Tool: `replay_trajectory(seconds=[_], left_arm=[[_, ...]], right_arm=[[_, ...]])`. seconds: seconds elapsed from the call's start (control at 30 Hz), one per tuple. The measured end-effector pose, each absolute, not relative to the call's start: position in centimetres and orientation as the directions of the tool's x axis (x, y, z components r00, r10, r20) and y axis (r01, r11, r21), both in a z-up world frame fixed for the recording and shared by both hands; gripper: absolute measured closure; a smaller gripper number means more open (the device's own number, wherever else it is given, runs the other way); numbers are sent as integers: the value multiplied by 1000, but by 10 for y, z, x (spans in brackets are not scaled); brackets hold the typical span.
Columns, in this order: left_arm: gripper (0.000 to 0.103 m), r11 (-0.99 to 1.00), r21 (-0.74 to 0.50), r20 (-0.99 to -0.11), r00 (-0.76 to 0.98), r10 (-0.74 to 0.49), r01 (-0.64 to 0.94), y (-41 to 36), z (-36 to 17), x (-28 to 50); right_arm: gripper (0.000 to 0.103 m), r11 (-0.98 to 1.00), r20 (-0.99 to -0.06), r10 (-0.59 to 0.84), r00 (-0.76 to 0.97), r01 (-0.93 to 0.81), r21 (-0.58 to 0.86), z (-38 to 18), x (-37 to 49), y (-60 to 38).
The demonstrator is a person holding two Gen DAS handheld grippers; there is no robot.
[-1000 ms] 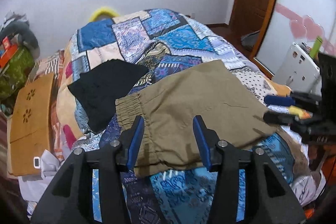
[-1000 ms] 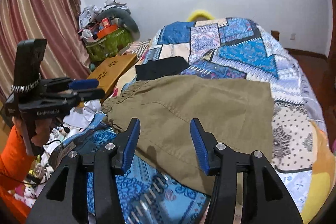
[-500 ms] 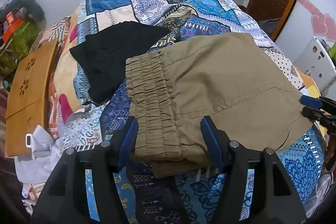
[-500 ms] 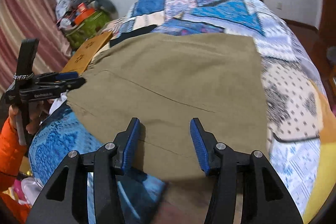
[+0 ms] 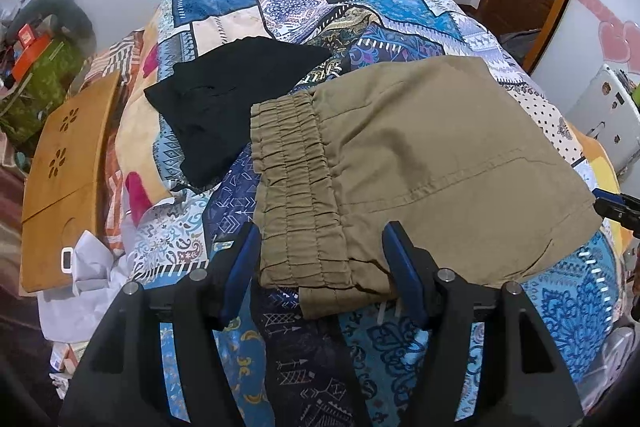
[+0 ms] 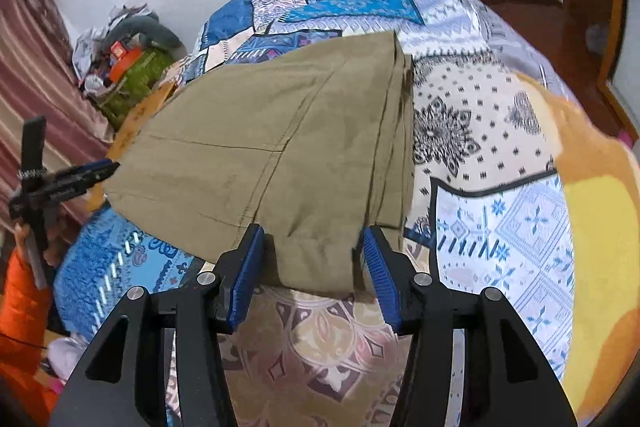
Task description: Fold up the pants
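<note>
— How many garments are seen on the bed (image 5: 400, 3)?
— Two are counted: one pair of olive pants (image 5: 420, 155), folded, and one black garment (image 5: 224, 107) beside it.
— And how many tools are seen?
— Two are counted: one left tool (image 5: 322, 259) and one right tool (image 6: 312, 259). On each, two blue pads are seen, so four pads are counted in total.
— Is anything else counted?
— One patchwork quilt (image 6: 500, 207) is seen over the bed. One wooden board (image 5: 64, 179) is seen beside the bed, and two flower-shaped cut-outs are counted on it. One green bag (image 6: 132, 83) is seen near the wall.
</note>
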State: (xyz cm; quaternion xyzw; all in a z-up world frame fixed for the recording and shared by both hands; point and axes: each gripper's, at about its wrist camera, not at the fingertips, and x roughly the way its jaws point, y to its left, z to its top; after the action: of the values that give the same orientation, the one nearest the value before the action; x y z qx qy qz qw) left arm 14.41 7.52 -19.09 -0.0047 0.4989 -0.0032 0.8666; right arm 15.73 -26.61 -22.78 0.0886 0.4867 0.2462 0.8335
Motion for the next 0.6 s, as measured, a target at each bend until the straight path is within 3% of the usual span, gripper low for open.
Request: replay_trajectory(seconds=[0.1, 0.2, 0.33, 0.6], left_arm=[[38, 1000, -19, -854, 521, -8, -15, 82, -175, 148], [27, 998, -30, -829, 559, 2, -48, 93, -155, 158], [21, 995, -40, -811, 585, 24, -95, 107, -141, 179], [12, 983, -103, -842, 539, -3, -155, 124, -156, 237]], right_arm=[[55, 882, -787, 450, 421, -345, 320, -216, 161, -264], [54, 885, -782, 433, 448, -377, 274, -202, 168, -261], [45, 891, -755, 417, 505, -391, 230, -187, 191, -260], [39, 888, -737, 414, 534, -415, 199, -188, 256, -246]])
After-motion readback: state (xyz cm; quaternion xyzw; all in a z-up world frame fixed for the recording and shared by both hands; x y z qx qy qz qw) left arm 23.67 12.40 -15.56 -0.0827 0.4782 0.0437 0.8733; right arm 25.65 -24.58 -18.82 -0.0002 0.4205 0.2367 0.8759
